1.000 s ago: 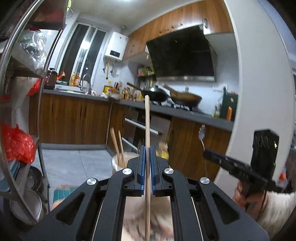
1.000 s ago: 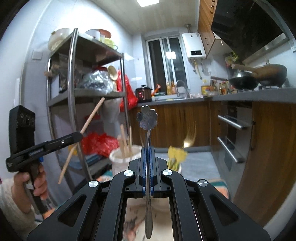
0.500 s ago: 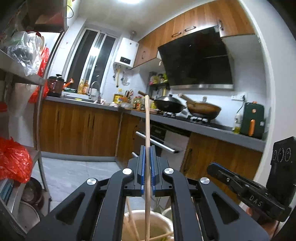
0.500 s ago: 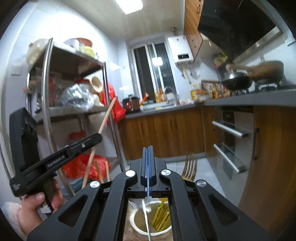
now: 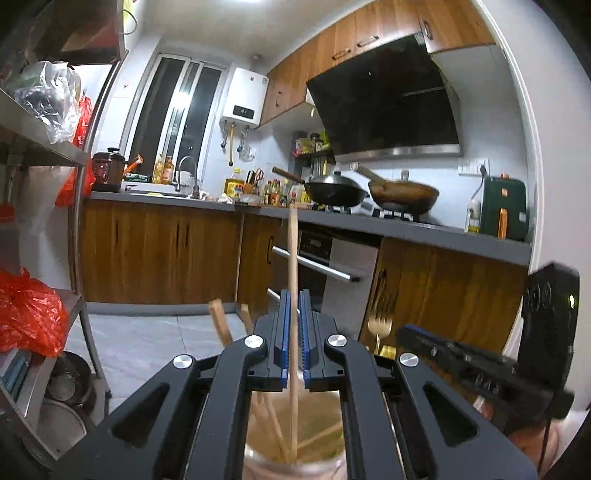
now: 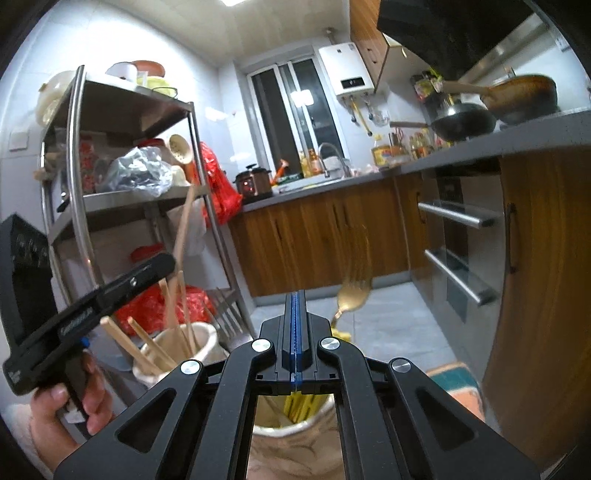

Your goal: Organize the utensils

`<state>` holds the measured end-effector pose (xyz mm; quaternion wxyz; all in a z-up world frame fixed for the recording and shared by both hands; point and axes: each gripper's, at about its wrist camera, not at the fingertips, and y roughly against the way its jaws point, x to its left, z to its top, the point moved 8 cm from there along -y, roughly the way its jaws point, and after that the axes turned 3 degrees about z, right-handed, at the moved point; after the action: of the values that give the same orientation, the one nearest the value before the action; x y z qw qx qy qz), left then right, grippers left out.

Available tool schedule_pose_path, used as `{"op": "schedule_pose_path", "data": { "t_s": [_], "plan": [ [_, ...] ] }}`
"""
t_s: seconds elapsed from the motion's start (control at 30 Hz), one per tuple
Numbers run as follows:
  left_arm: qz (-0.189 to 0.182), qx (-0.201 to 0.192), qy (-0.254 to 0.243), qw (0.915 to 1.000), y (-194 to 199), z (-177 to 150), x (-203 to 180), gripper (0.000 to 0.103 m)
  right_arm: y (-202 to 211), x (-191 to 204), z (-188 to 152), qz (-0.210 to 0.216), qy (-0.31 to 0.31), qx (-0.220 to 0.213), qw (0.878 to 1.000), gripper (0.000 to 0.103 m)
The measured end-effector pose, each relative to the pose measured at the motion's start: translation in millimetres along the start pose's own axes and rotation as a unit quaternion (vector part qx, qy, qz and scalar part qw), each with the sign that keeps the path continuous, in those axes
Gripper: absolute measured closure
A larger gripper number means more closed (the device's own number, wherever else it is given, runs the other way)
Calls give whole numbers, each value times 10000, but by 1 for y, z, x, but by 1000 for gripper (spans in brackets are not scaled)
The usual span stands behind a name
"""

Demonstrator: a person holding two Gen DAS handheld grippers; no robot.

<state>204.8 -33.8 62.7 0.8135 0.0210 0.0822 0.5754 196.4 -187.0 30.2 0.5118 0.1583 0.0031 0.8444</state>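
Though blurred, fork [image 6: 355,291] beside shut rt tool [image 6: 296,332].

gold fork [image 6: 355,291]: motion-blurred | right tongs [image 6: 295,332]: held item hidden | cream holder [image 5: 295,458]: base cut off

Light: ceiling panel [image 6: 236,2] overhead lit the kitchen evenly; window [image 6: 295,110] was dark with a glare spot
Blur: gold fork [image 6: 354,291] smeared by motion
Distortion: fisheye bent the steel rack [image 6: 77,192]; corners went black
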Motion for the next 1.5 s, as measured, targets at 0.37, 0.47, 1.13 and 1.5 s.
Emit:
{"op": "schedule_pose_path", "data": {
  "t_s": [0.37,0.47,1.13,1.5],
  "plan": [
    [263,-83,197,9994,45,-8,18,49,39,-19,-31,-817,254,914,9921,66],
    [385,-3,251,9989,59,-16,20,38,30,-26,-54,-948,264,1548,9830,54],
    [405,312,185,9985,80,-53,25,33,1,-30,-150,-1254,341,3415,9309,94],
    [381,221,173,9989,86,-51,26,33,64,-23,-165,-1203,400,3821,9154,97]
  ]
}}
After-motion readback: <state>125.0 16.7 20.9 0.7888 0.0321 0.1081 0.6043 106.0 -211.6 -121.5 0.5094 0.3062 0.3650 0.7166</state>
